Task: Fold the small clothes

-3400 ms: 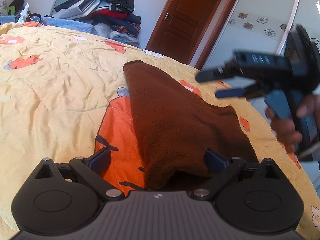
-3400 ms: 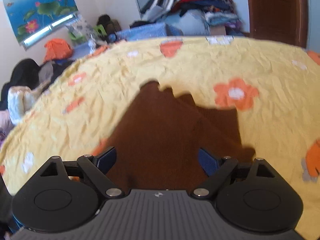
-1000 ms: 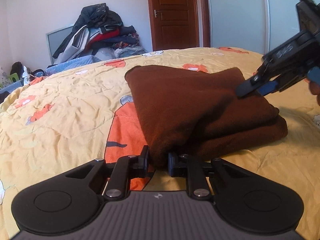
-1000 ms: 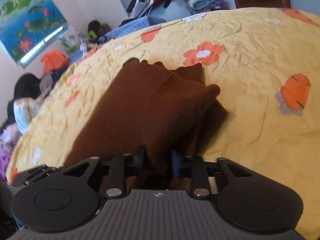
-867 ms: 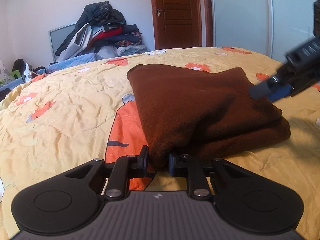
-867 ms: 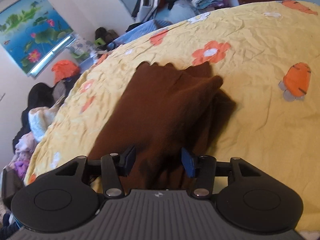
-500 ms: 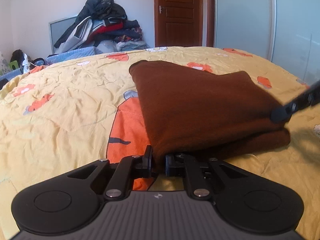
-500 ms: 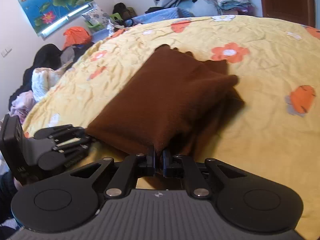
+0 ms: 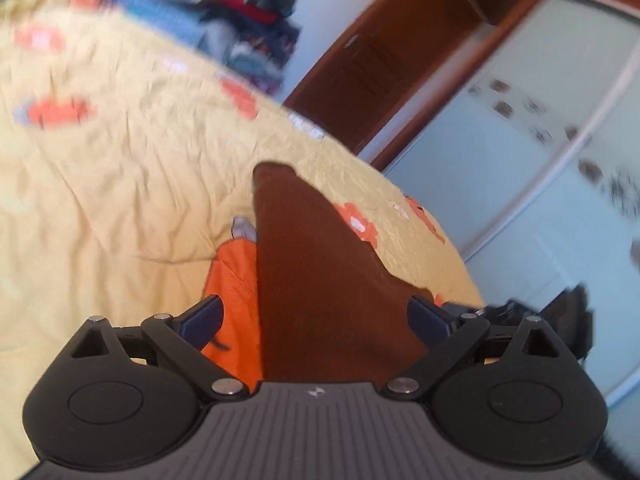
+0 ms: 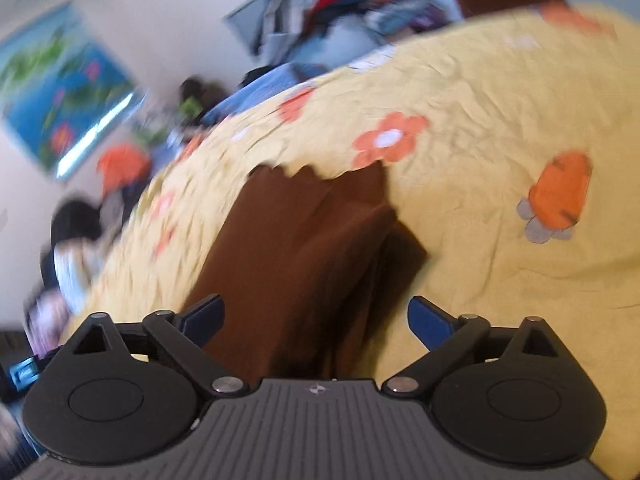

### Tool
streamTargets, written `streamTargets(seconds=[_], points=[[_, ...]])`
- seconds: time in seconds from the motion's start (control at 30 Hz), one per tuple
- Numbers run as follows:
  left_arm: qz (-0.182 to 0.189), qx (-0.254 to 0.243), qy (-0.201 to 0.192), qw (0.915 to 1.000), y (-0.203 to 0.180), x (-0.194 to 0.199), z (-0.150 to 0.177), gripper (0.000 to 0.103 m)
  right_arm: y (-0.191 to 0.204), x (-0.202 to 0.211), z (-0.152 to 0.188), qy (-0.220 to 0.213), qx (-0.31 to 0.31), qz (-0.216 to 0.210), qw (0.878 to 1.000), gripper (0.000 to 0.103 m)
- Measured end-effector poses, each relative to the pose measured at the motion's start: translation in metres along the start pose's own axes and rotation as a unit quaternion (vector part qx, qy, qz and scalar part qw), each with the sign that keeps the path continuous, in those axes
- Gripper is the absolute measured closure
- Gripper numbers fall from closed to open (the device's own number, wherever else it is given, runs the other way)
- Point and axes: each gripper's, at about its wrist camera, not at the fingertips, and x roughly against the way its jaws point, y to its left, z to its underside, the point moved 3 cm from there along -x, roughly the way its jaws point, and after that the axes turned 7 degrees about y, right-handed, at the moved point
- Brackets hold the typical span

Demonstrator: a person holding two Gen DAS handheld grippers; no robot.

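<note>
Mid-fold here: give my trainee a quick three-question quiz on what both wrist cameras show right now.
1. True or false: the left gripper is clamped on the brown fleece garment.
2. The garment lies on what? A) a yellow quilt with orange flowers B) a wooden table C) a tiled floor
3. Fill in: the right gripper is ____, its fingers either side of the brown fleece garment.

Key: 1 false, its fingers are spread apart; 2 A; 3 open.
</note>
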Motion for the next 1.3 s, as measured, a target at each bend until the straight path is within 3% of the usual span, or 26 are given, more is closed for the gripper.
streamTargets(seconds=[0.03,0.1,0.13,0.17,0.2,0.23,0.33,0.43,0.5,0.53,0.6,0.67,0.73,0.8,0.83,0.87,0.9,0.93,0.97,1.03,1.1,1.13,1.2,1.23,1.3], points=[[-0.002,0.027,0.024,0.9994,0.005,-0.017,-0.005,0.005,-0.008,-0.013,-0.007,0.010,-0.032,-0.003,0.999,0.018],[0.015,0.064,0.074,0.9951,0.012,-0.052,-0.011,0.009,-0.016,-0.036,-0.016,0.029,-0.068,-0.008,0.997,0.020],[0.024,0.062,0.072,0.9952,0.010,-0.059,-0.013,0.016,-0.015,-0.042,-0.019,0.024,-0.062,-0.012,0.998,0.019],[0.020,0.058,0.080,0.9949,0.006,-0.067,-0.016,0.034,-0.013,-0.047,-0.020,0.017,-0.056,-0.015,0.998,0.024],[0.000,0.049,0.088,0.9949,0.002,-0.073,-0.017,0.049,-0.014,-0.050,-0.020,0.012,-0.057,-0.014,0.998,0.034],[-0.015,0.041,0.103,0.9937,-0.002,-0.078,-0.018,0.066,-0.016,-0.051,-0.021,0.013,-0.059,-0.006,0.998,0.062],[-0.023,0.017,0.110,0.9935,-0.017,-0.065,-0.012,0.070,-0.022,-0.047,-0.015,0.011,-0.054,-0.013,0.998,0.068],[-0.013,-0.009,0.117,0.9930,-0.027,-0.038,0.010,0.070,-0.015,-0.021,0.002,0.005,-0.034,-0.028,0.999,0.070],[-0.039,-0.021,0.120,0.9918,-0.023,-0.033,0.023,0.061,-0.015,-0.012,0.017,0.008,-0.033,-0.039,0.999,0.068],[-0.053,-0.032,0.113,0.9917,-0.021,-0.032,0.031,0.054,-0.017,-0.013,0.024,0.010,-0.035,-0.031,0.999,0.060],[-0.042,-0.031,0.097,0.9940,-0.019,-0.019,0.043,0.044,-0.022,-0.011,0.037,-0.012,-0.051,-0.024,0.998,0.037],[-0.008,0.004,0.106,0.9943,-0.016,-0.004,0.054,0.017,-0.023,-0.003,0.045,-0.008,-0.083,-0.044,0.996,0.024],[0.024,0.029,0.115,0.9927,-0.015,0.002,0.067,0.015,-0.019,0.010,0.055,0.000,-0.093,-0.062,0.994,0.016],[0.019,0.005,0.107,0.9940,-0.022,0.005,0.077,0.017,-0.011,0.019,0.068,0.010,-0.083,-0.089,0.993,0.017],[0.003,-0.011,0.103,0.9946,-0.026,0.005,0.079,0.030,-0.004,0.018,0.074,0.027,-0.074,-0.095,0.992,0.025],[-0.020,-0.023,0.106,0.9939,-0.028,0.004,0.081,0.069,0.004,0.017,0.080,0.041,-0.055,-0.090,0.994,0.042],[-0.042,-0.027,0.116,0.9920,-0.029,-0.002,0.082,0.077,0.014,0.015,0.087,0.056,-0.026,-0.071,0.996,0.052],[-0.038,-0.021,0.118,0.9920,-0.027,-0.001,0.081,0.078,0.021,0.011,0.094,0.067,0.010,-0.035,0.997,0.073],[-0.033,-0.015,0.124,0.9916,-0.024,-0.001,0.080,0.079,0.025,0.008,0.100,0.071,0.040,-0.005,0.997,0.075],[-0.031,-0.021,0.127,0.9912,-0.020,0.004,0.082,0.078,0.015,0.012,0.102,0.066,0.030,-0.020,0.997,0.079],[-0.043,-0.046,0.130,0.9895,-0.024,0.009,0.085,0.076,0.002,0.016,0.102,0.064,-0.001,-0.044,0.997,0.079],[-0.052,-0.068,0.130,0.9878,-0.030,0.014,0.088,0.075,0.001,0.017,0.103,0.061,-0.005,-0.046,0.997,0.073],[-0.087,-0.122,0.126,0.9807,-0.044,0.026,0.095,0.070,0.006,0.023,0.101,0.053,-0.004,-0.041,0.998,0.051],[-0.100,-0.146,0.119,0.9770,-0.052,0.033,0.098,0.067,0.009,0.029,0.095,0.038,-0.001,-0.025,0.999,0.033],[-0.106,-0.193,0.090,0.9713,-0.071,0.043,0.101,0.064,0.017,0.049,0.078,-0.028,0.008,0.024,0.999,0.029]])
